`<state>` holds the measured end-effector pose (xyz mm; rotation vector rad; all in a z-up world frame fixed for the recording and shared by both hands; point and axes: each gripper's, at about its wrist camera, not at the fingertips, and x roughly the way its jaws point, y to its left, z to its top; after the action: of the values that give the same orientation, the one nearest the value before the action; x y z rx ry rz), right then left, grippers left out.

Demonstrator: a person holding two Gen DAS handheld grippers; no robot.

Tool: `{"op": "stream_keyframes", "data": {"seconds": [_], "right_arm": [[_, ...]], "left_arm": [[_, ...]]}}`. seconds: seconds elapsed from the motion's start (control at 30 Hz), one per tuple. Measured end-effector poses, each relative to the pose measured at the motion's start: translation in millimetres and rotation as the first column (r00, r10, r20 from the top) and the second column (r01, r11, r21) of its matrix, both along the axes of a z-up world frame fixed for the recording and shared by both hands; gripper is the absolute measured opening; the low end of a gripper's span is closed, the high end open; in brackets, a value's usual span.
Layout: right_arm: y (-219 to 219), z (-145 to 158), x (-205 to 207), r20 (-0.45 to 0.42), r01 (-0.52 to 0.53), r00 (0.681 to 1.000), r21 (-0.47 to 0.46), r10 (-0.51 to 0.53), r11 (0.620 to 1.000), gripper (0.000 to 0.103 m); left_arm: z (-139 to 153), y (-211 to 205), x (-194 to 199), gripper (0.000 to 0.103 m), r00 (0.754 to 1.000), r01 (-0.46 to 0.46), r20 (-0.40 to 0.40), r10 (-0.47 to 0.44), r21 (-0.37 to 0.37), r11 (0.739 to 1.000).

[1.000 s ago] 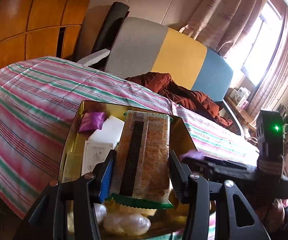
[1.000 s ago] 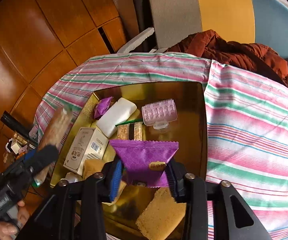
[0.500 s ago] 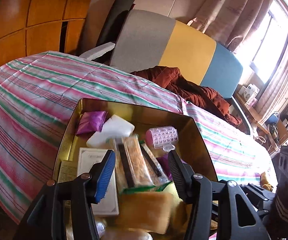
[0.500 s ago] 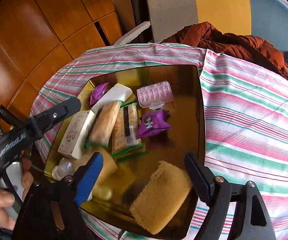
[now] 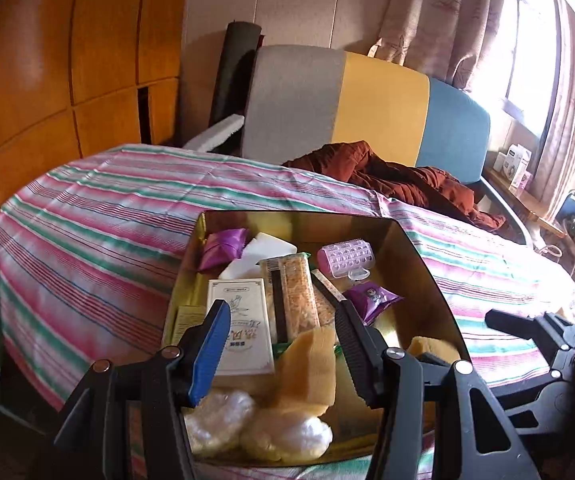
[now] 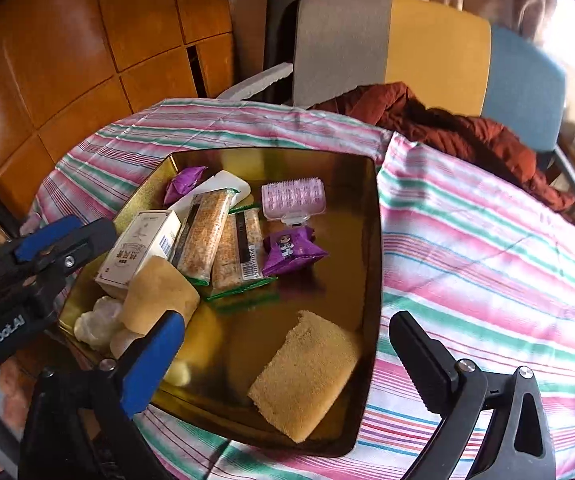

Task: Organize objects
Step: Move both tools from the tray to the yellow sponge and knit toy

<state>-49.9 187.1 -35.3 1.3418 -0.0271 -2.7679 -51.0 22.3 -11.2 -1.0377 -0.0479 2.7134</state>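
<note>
Purple packet (image 6: 291,250): light, crinkly, slippery film; lies mid-tray, right of the cracker packs (image 6: 217,240); pinch across its flat middle.
Gold tray (image 6: 371,280): on the striped cloth (image 6: 487,260).
Right gripper (image 6: 283,354): jaws just swung wide apart, empty.
Left gripper (image 5: 281,330): half-spread, gripping nothing, over the sponge (image 5: 307,368).

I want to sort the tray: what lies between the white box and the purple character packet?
In the right wrist view, two cracker packets lie side by side between them.

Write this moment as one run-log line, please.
left gripper: open, empty | right gripper: jaws just opened, empty | purple snack packet: lying in shiny gold metal tray
</note>
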Motion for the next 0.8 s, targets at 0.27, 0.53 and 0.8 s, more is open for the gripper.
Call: {"op": "stream_keyframes", "data": {"seconds": [0.27,0.53,0.8], "right_arm": [[3,9,14,-0.062,0.067,0.996,0.062,-0.063,0.996,0.103],[21,15,26,-0.083,0.118,0.99,0.061,-0.113,0.991,0.103],[36,21,37,-0.102,0.153,0.984,0.059,-0.146,0.987,0.103]], "left_arm": [[2,0,14,0.055,1.0,-0.012,-0.02,0.011,-0.025,1.0],[3,11,27,0.055,0.999,0.024,-0.032,-0.025,-0.05,0.998],[5,28,36,0.055,0.997,0.073,-0.034,-0.076,-0.078,0.994]]}}
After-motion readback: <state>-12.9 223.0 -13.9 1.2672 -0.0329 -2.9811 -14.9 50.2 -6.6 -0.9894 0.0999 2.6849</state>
